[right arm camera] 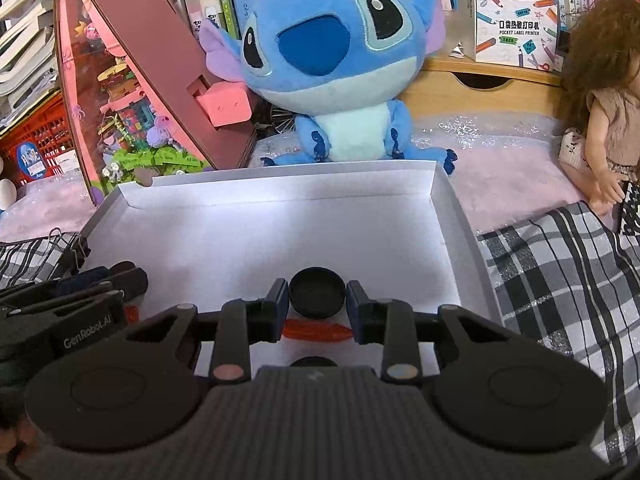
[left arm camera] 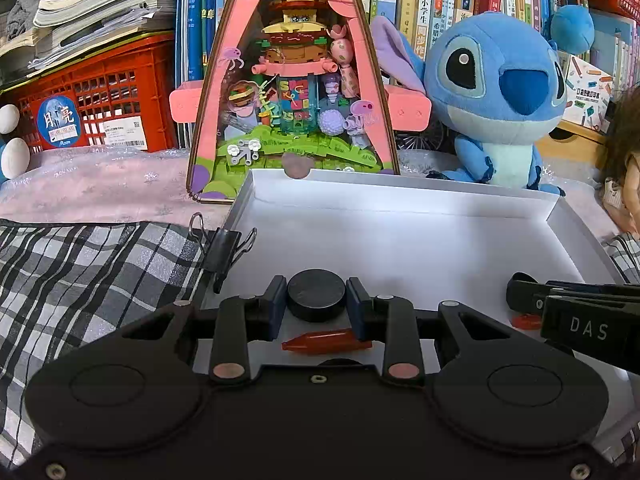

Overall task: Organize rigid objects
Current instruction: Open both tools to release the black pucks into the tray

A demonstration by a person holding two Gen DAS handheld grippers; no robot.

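Black disc, left: my left gripper (left arm camera: 316, 306) has a black puck (left arm camera: 316, 300) between its pads, jaws narrowed to its width; looks clamped, low over the near end of the white box lid (left arm camera: 400, 232).
Black disc, right: my right gripper (right arm camera: 317, 306) frames a black cap (right arm camera: 317, 297) the same way; tiny gaps show each side, so I can't tell if it's pinched or just bracketed.
Why there: I judge the lid is the collecting tray, so both pieces are carried over its near edge.
Count, discs: two between the jaws; a third dark round edge shows under each gripper body, identity unclear.
Count, orange bits: one orange bullet-shaped piece (left arm camera: 326, 342) lies under the left jaws, one orange flat piece (right arm camera: 318, 330) under the right; possibly different items.
Count, clips: one binder clip (left arm camera: 224, 250) on the lid's left wall.
Surface: lid sits on a plaid cloth (left arm camera: 92, 268).
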